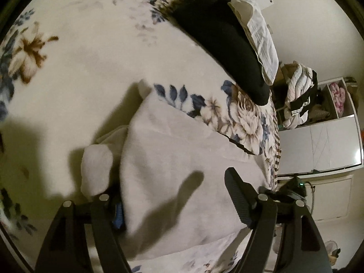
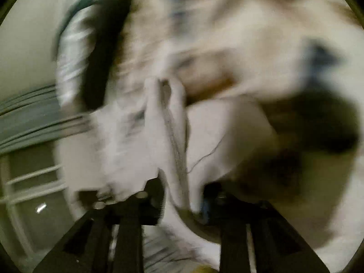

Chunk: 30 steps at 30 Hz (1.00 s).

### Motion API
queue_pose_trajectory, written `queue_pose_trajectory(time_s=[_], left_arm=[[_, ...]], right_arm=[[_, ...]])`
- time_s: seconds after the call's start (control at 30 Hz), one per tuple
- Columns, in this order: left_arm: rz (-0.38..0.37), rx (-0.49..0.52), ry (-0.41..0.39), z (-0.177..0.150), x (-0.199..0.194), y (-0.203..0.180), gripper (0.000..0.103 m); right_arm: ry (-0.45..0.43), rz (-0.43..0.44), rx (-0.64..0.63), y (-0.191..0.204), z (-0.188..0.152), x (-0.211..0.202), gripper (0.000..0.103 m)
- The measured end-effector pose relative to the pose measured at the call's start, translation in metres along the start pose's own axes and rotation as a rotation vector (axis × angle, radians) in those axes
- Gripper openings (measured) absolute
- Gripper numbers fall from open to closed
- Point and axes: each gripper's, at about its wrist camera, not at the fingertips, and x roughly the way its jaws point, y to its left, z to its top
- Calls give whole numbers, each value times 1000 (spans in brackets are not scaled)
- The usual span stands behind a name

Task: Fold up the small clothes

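Observation:
A white garment (image 1: 182,159) lies folded on the floral bedspread (image 1: 79,56), with a small sleeve-like flap (image 1: 96,170) sticking out at its left. My left gripper (image 1: 177,204) stands wide open over the garment's near part. Its right finger (image 1: 238,195) rests above the cloth, and the cloth's edge half hides the left finger (image 1: 117,213). The right wrist view is badly blurred. There my right gripper (image 2: 183,196) is partly open, and a seamed fold of the white garment (image 2: 175,136) runs down between its two fingers.
A black cloth (image 1: 223,45) and a white printed one (image 1: 261,34) lie at the far side of the bed. Beyond the bed's right edge stand a white cabinet (image 1: 318,145) and a heap of clothes (image 1: 298,95).

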Motion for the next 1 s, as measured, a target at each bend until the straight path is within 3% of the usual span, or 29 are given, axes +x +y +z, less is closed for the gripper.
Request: queue_pose_trajectory(time_s=[0.03,0.1,0.17,0.27,0.33,0.37,0.4,0.43,0.47,0.5,0.53,0.6,0.63,0.7,0.73,0.8,0.83,0.87,1.0], left_arm=[[13,12,5,0,0,-2,72],[24,27,7,0,0,-6,72],[36,33,6,0,2,-7,72],[50,29,3,0,3,-8,72],[66,35,4,0,4,-11,72],[69,39,5,0,3,-11,72],[76,45,7,0,4,-13,72],[77,48,8,0,3,-13,72],[78,49,9,0,3,-14,72],[77,48,9,0,3,-13,72],[74,46,10,0,2,-12,72],[57,38,12,0,1,-8,72],[51,31,12,0,1,-6,72],[29,10,10,1,1,-2,72],[22,2,10,1,1,-1,72],[3,-20,13,2,0,3,72],[2,-24,14,3,0,4,72],[4,-22,17,4,0,4,73],[17,-9,20,7,3,2,74]], right_arm=[[-28,-65,-33,5,-3,-9,58],[-105,-226,-157,28,-15,-27,59],[-173,-334,-235,46,-26,-36,60],[-235,-408,-351,72,-34,-33,67],[-213,-452,-397,82,-29,-17,67],[-208,-464,-441,89,-30,-8,63],[-212,-485,-512,97,-33,1,52],[-219,-560,-593,102,-39,9,25],[-209,-586,-626,107,-42,15,19],[-191,-553,-614,111,-43,18,17],[-165,-465,-562,108,-40,13,16],[-126,-212,-402,97,-29,-6,13],[-101,-23,-270,81,-20,-17,12],[-44,225,-12,34,-5,-20,12],[-50,232,59,17,-1,-19,12],[-52,121,130,-14,7,-16,13],[-32,123,146,-23,7,-15,25],[-34,83,131,-20,6,-16,45],[-139,-80,-103,27,-10,-33,59]])
